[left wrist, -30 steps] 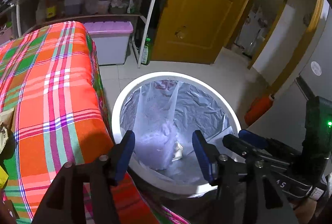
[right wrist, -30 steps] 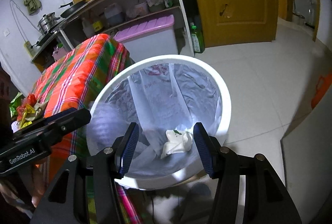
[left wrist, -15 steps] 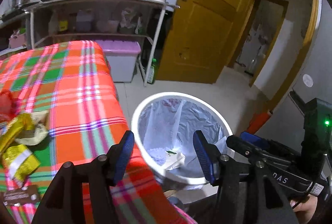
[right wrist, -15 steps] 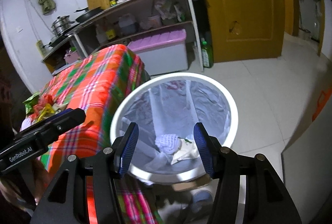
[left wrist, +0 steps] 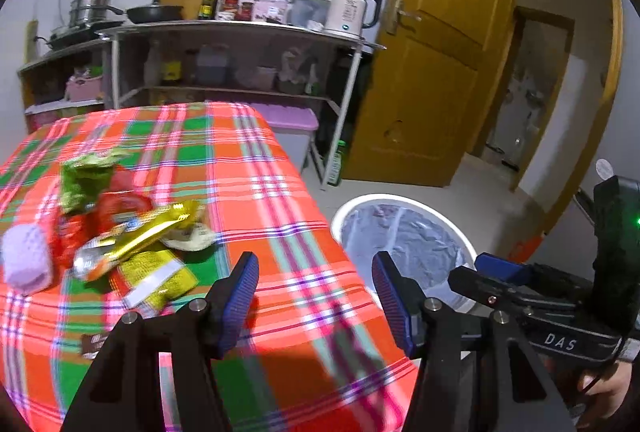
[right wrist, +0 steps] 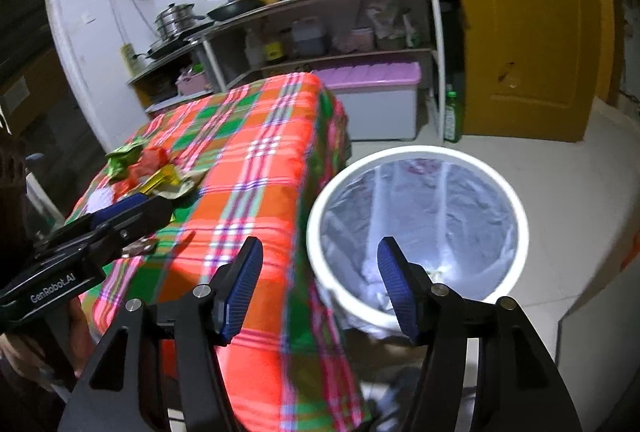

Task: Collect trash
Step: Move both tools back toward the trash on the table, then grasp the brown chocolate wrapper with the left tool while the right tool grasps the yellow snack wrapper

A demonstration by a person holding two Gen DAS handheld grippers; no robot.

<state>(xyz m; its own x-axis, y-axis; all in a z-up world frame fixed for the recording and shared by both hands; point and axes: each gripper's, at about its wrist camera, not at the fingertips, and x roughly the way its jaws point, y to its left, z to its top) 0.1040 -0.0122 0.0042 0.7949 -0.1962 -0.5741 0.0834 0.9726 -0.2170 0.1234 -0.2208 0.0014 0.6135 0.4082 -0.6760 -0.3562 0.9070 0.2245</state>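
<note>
A heap of wrappers [left wrist: 128, 228] in gold, red, green and yellow lies on the plaid tablecloth [left wrist: 248, 168], with a pale purple ball [left wrist: 26, 262] at its left. My left gripper [left wrist: 314, 296] hangs open and empty above the cloth, to the right of the heap. The white bin [right wrist: 416, 228], lined with a clear bag, stands on the floor beside the table; crumpled trash [right wrist: 376, 280] lies at its bottom. My right gripper [right wrist: 320, 288] is empty over the table's corner and the bin's rim, its jaws opening. The wrappers [right wrist: 152, 172] also show in the right wrist view.
A metal shelf [left wrist: 240, 32] with a kettle [left wrist: 348, 12], pans and bottles stands behind the table. A purple-lidded box [right wrist: 376, 100] and a green bottle [right wrist: 452, 116] sit under it. A yellow door [left wrist: 432, 72] stands ajar. An orange object [left wrist: 524, 248] lies on the floor.
Both grippers have lifted away from the bin's mouth and swung left toward the table. The wrapper heap has come into the left wrist view. Both stay empty.
</note>
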